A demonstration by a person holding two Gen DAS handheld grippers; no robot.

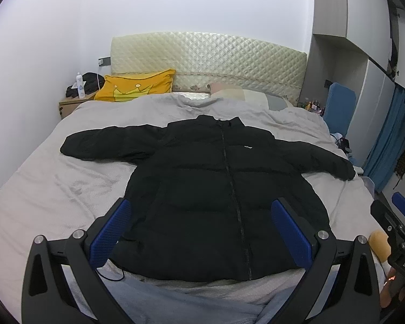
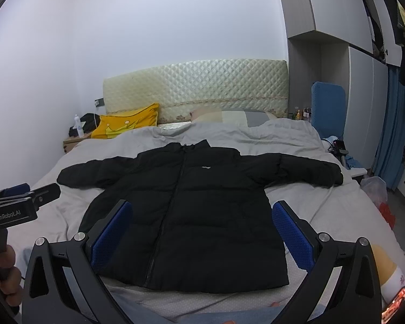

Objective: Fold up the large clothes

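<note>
Both our grippers, left [image 1: 199,232] and right [image 2: 201,232], hover with fingers wide apart above a black jacket [image 1: 216,197] spread flat on the bed [image 1: 54,194].

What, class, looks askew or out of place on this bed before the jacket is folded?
Little stands out. The black jacket lies flat, zipped, sleeves spread. Its one oddity: the right-hand sleeve cuff reaches the edge of the grey bedspread. A thin dark cord pokes out from under the hem. Both grippers are open, holding nothing.
</note>
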